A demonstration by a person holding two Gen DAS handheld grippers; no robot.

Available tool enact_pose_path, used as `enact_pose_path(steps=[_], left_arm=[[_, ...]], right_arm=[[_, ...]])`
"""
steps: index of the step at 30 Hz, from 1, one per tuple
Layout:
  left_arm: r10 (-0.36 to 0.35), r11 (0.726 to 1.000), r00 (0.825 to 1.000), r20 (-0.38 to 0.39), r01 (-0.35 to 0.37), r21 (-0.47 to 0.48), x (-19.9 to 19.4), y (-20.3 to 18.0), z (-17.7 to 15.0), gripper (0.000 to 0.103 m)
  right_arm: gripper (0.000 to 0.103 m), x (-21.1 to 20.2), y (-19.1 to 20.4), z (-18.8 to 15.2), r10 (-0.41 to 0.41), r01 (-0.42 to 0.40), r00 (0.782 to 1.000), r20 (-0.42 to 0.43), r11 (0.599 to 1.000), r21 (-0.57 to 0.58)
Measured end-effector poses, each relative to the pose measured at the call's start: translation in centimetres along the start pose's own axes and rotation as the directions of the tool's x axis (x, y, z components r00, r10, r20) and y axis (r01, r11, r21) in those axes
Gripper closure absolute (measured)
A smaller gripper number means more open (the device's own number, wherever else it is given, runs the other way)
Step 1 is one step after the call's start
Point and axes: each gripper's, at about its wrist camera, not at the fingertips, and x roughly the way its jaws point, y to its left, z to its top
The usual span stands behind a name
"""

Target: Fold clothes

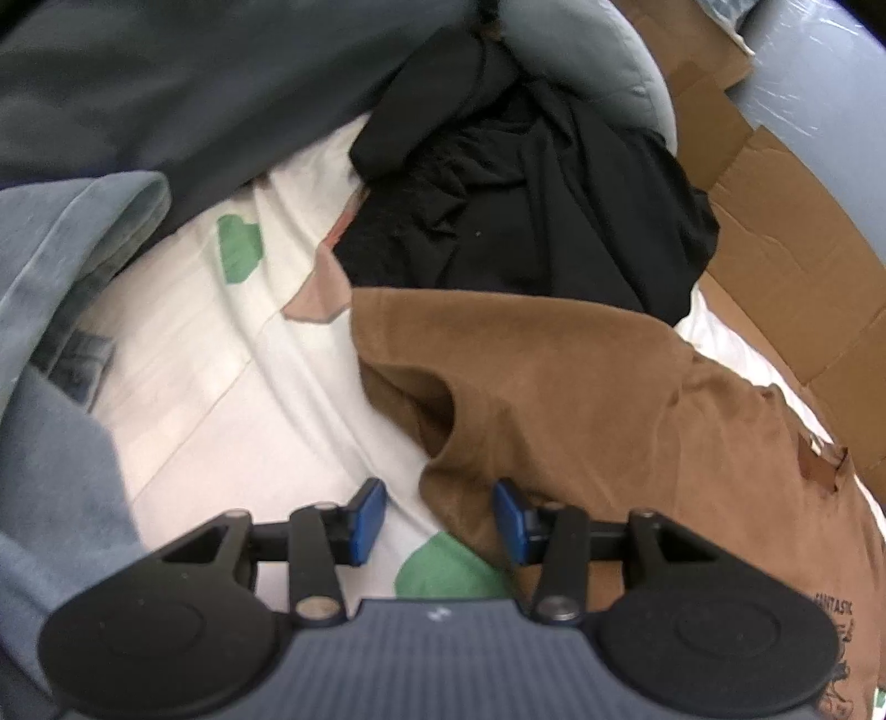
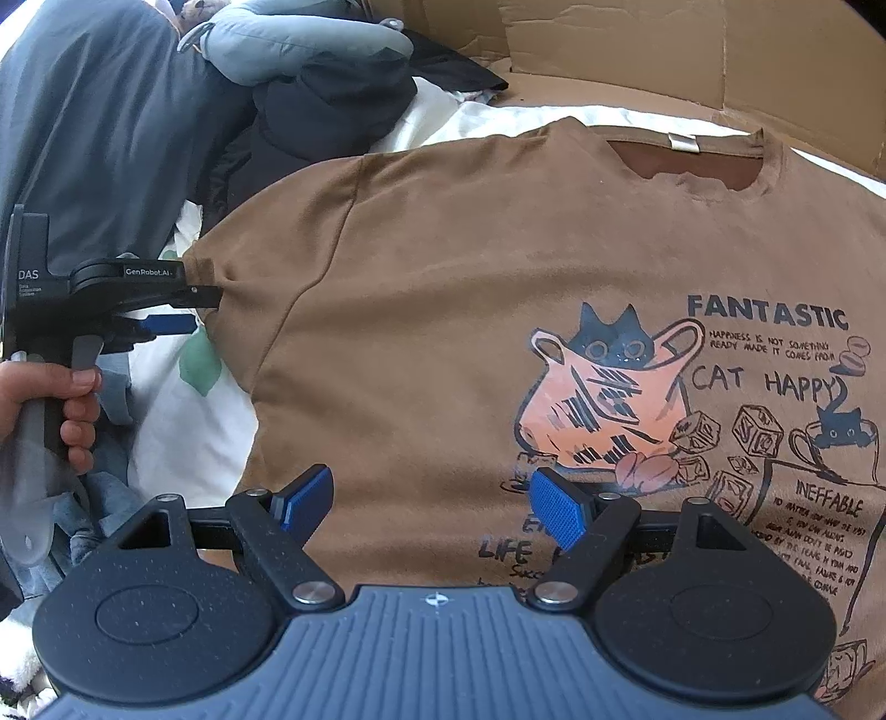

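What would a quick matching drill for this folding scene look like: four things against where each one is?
Things:
1. brown printed T-shirt
2. crumpled black garment
3. flattened brown cardboard
4. left gripper

Places:
A. at the T-shirt's sleeve edge
B. piled beyond the T-shirt's sleeve
C. spread flat, print up, on the white sheet
D. lying past the T-shirt's collar

Pairs: 1-C, 2-B, 3-D, 4-A
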Motion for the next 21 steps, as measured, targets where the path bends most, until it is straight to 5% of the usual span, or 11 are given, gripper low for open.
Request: enact_pose_path(steps=[2,4,14,21], left_arm=[[-0.004,1.000,1.000,0.007,0.003,0.026,-0.1,-0.2,0.1,0.062],[-0.038,0.998,0.999,0.009,0.038,0.044,-0.5,-0.3,0.3,0.094],[-0.131,0.991,0.991,0.030,0.131,0.003,-4.6,-2.0,3.2,0.095],[-0.211,0.977,0.977,-0.031,0.212,0.012,-2.1,-4.5,3.8,0.090]], right_arm=[[0.020,0.0,0.0,0.0,0.001,-0.001,1.000,0.001,1.000,0.002],[0.020,0.0,-0.1,0.0,0.003,-0.003,1.000,0.002,1.000,0.003],[0.020,0.1,-0.3,-0.3,0.008,-0.008,1.000,0.001,1.000,0.013],[0.020,0.1,-0.2,-0.4,0.014,-0.014,1.000,-0.002,1.000,0.014]])
